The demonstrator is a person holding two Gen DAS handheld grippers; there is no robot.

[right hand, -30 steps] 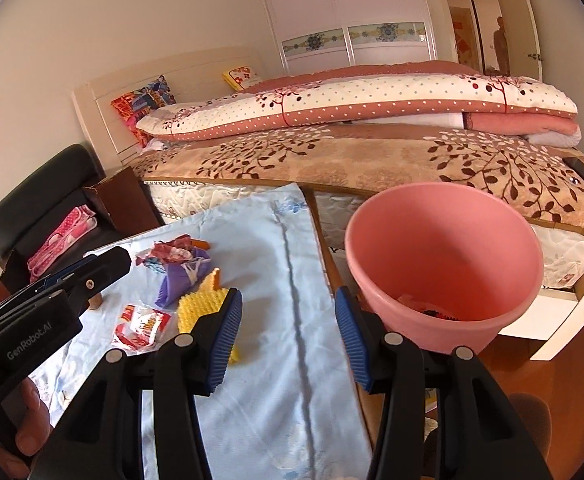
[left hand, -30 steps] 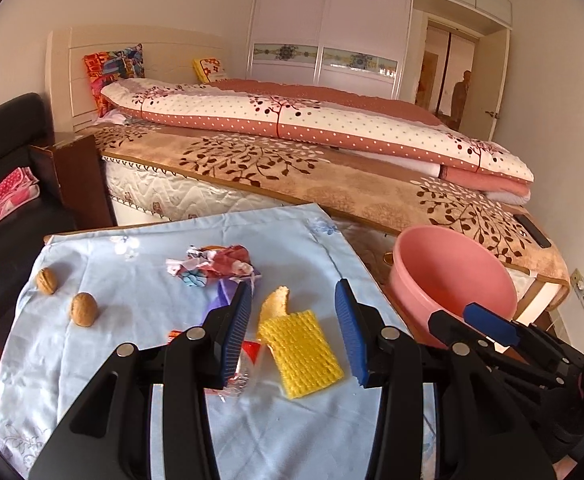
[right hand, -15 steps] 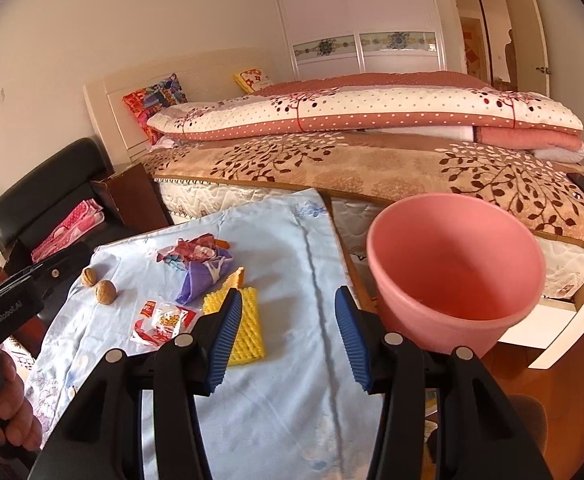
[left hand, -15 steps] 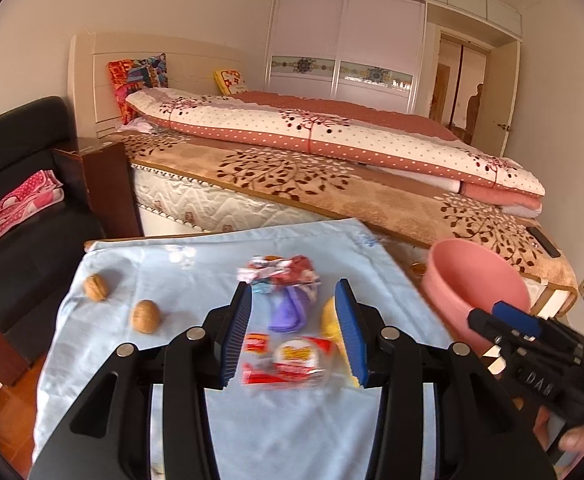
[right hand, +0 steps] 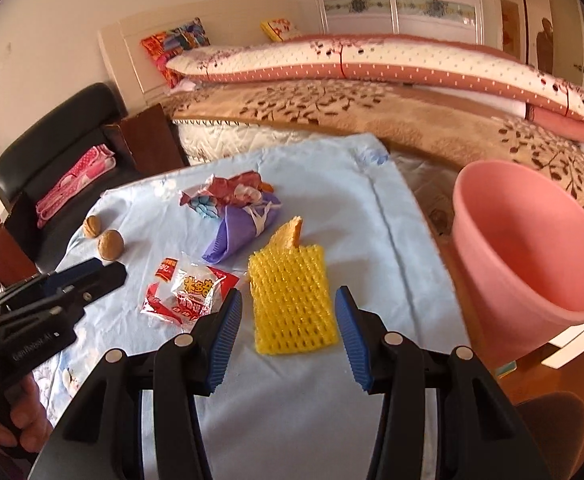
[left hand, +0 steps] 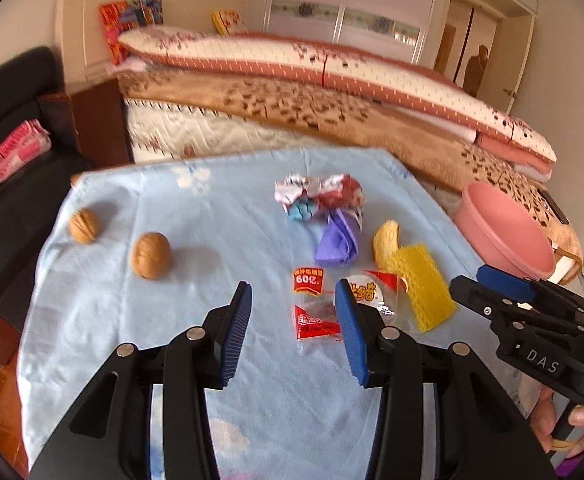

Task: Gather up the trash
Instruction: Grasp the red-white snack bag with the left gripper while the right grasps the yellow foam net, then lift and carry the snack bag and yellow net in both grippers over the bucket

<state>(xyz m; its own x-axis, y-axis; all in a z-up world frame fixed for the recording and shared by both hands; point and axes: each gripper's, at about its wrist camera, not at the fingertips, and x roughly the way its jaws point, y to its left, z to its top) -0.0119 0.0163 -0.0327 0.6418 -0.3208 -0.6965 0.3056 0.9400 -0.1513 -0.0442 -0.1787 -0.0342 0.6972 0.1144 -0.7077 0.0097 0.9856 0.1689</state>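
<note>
Two walnuts (left hand: 151, 255) are sitting at the far left of the surface (left hand: 220, 216), which is wearing a pale blue cloth; they're apart in the left wrist view, nearly touching in the right wrist view. Left hand-held gripper (left hand: 294, 330) is hovering over the cloth with its jaws spread, nothing between the pads. Red-and-clear snack wrapper (left hand: 317, 308) is lying flat just ahead of it, partly behind the gripper's right finger. Farther back, a crumpled foil wrapper (left hand: 319, 196) is touching a purple crumpled bag (left hand: 338, 238) lying just in front of it. To the right of those, a curled peel piece (right hand: 289, 234) is resting against the far edge of the yellow foam net (right hand: 292, 298). Right hand-held gripper (right hand: 288, 330) is hanging right over the near end of that net, jaws spread wide, pads flanking it on both sides without touching. Pink bucket (right hand: 532, 264) is standing off the surface's right edge, mouth tilting toward the camera; can't tell what's inside. Bed (right hand: 372, 112) with folded quilts is running across the background, black chair (right hand: 64, 140) at far left.
</note>
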